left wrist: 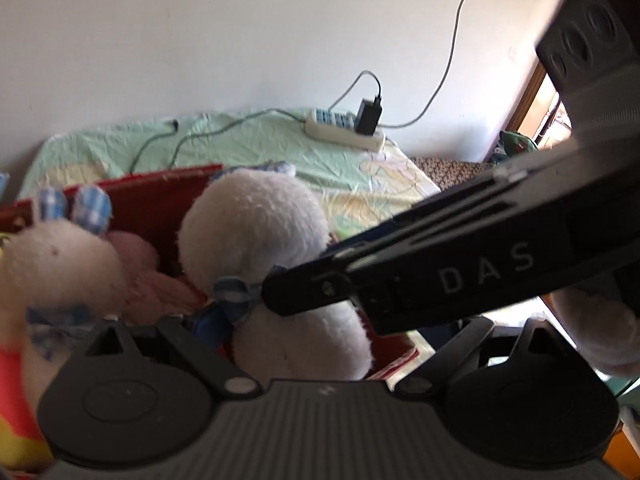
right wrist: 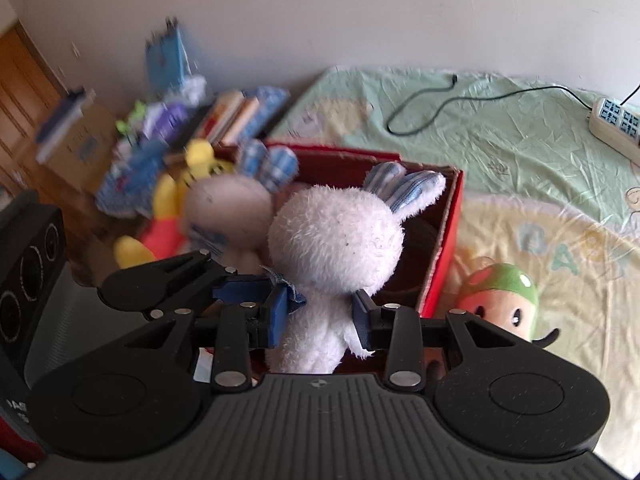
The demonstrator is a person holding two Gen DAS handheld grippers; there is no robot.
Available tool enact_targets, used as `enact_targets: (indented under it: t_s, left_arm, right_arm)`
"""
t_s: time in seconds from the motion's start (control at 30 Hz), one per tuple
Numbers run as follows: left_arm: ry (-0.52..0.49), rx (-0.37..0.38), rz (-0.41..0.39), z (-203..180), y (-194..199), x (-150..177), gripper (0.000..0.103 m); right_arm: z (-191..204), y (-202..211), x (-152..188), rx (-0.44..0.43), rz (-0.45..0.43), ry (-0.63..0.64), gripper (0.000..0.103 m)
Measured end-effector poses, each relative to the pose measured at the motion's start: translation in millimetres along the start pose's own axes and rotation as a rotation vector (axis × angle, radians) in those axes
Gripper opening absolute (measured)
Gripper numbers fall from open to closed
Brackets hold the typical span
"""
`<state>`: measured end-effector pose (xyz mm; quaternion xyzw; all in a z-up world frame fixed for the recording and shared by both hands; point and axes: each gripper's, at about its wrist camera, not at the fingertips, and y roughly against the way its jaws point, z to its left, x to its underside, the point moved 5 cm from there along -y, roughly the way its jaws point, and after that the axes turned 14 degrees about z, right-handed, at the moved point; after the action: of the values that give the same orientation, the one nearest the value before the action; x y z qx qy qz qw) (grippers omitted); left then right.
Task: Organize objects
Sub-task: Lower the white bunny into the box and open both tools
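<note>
Two white plush rabbits sit at the red box [right wrist: 444, 248], which rests on the bed [right wrist: 520, 168] near its left edge. The right gripper [right wrist: 320, 316] is clenched around the body of the nearer white rabbit [right wrist: 336, 236], its blue pads pressing the toy just below the head; the rabbit is upright, striped ears pointing toward the box's far right corner. The second rabbit [right wrist: 228, 208], with checked blue ears, leans at the box's left side, touching a yellow and red plush toy [right wrist: 160, 224]. In the left wrist view a pink plush [left wrist: 144, 268] lies inside the box between the two rabbits.

The left gripper [right wrist: 192, 280] reaches in from the left, its tip just beside the held rabbit's neck bow; whether its fingers are spread or closed cannot be told.

Around the box: a green-capped plush [right wrist: 504, 300] lies on the bed just beside the box's right wall, a power strip [left wrist: 344, 130] with a black charger plugged in sits near the bed's far edge by the wall, and a dark cable [right wrist: 440, 104] trails across the sheet. Books [right wrist: 236, 116] and blurred clutter stand off the bed's left edge, behind the box.
</note>
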<state>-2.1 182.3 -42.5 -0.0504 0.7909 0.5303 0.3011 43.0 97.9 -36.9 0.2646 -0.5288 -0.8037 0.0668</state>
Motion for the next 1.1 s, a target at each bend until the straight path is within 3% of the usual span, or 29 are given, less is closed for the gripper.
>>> enact_targets:
  t_s: [0.33,0.47,0.73,1.1]
  left_arm:
    - [0.041,0.081,0.047,12,-21,-4,0.099]
    - [0.028,0.094,0.053,13,-24,-5,0.099]
    - [0.024,0.143,0.061,13,-15,-1,0.099]
    - [0.007,0.132,0.107,-1,-28,1,0.099]
  right_arm:
    - [-12,-23,-14,0.088,0.091,-0.003,0.038]
    - [-16,-27,-16,0.082,0.095,-0.011,0.038]
    - [-21,-23,-14,0.074,0.069,-0.042,0.038]
    - [-31,-14,-2,0.021,-0.018,-0.145,0.038]
